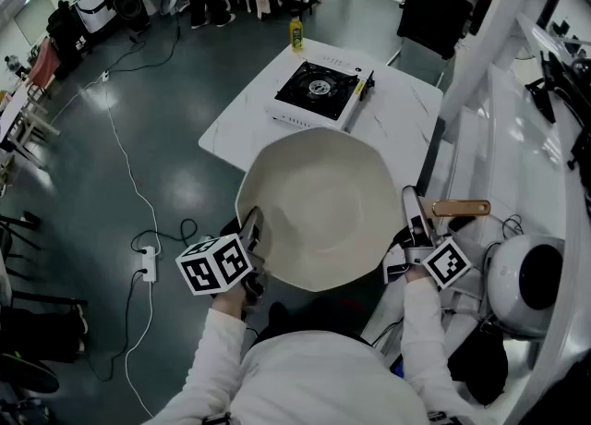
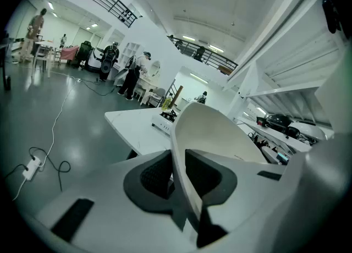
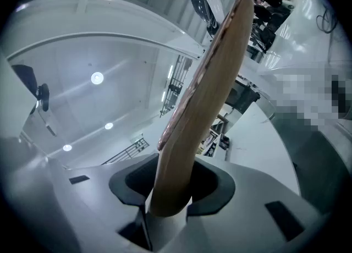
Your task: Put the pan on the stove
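Observation:
A large white pan [image 1: 319,206] hangs in the air in front of me, short of the table. My left gripper [image 1: 251,231] is shut on its left rim; in the left gripper view the thin white rim [image 2: 190,153] runs between the dark pads [image 2: 154,177]. My right gripper [image 1: 413,222] is shut on the pan's wooden handle [image 1: 460,208], which rises between its jaws [image 3: 175,188] as a tan bar [image 3: 201,98]. The black-topped portable stove [image 1: 319,91] sits on the white table [image 1: 240,123] beyond the pan, also seen small [image 2: 166,116] past the rim.
A yellow bottle [image 1: 296,33] stands at the table's far edge and a black chair [image 1: 434,12] beyond it. A power strip with cable [image 1: 148,263] lies on the floor at left. White shelving and a round white device [image 1: 522,280] stand close at right.

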### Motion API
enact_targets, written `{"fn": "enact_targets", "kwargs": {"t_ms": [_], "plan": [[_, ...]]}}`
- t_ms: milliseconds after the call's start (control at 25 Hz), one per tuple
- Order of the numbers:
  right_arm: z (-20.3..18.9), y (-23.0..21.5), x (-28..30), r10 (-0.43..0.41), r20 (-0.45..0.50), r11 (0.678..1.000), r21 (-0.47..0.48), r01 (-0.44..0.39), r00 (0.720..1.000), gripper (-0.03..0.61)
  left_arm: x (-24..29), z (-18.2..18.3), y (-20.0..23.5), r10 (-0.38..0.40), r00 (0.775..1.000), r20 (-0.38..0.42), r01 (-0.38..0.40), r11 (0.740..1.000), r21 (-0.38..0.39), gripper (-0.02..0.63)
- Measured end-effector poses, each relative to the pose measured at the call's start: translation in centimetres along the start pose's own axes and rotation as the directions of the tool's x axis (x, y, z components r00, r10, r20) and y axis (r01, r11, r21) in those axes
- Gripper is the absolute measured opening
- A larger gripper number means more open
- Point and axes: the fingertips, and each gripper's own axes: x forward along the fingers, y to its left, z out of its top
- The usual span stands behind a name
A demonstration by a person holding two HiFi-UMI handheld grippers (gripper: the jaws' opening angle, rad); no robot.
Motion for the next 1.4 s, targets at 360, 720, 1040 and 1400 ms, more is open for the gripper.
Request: {"fn": "enact_targets", "kwargs": {"t_ms": [360,720,1040,1400], "plan": [[0.7,-0.5,0.1,0.011,0.002,1.0,0.004,-0.011,1.0,0.178,0.5,-0.2,-0.7,0.003,1.0,0.003,-0.003,1.0,0.001,0.08],[0.4,-1.3,0.1,-0.01,-0.026,1.0,0.009,0.01,1.0,0.175,0.5,-0.4,-0.9,0.016,1.0,0.007,-0.017,1.0,0.012,0.08],[0.4,-0.9,1.5,0.022,-0.037,1.0,0.019,-0.021,0.999,0.172,0.8,0.1,-0.4,0.03,1.0,0.007,-0.03,1.0,-0.003,0.081],[0.9,-2.3,7.8,0.012,-0.02,0.999,0.038,-0.012,1.0,0.17,6.3,4.0,1.7,0.01,1.0,0.004,-0.01,1.0,-0.004,0.08]]}}
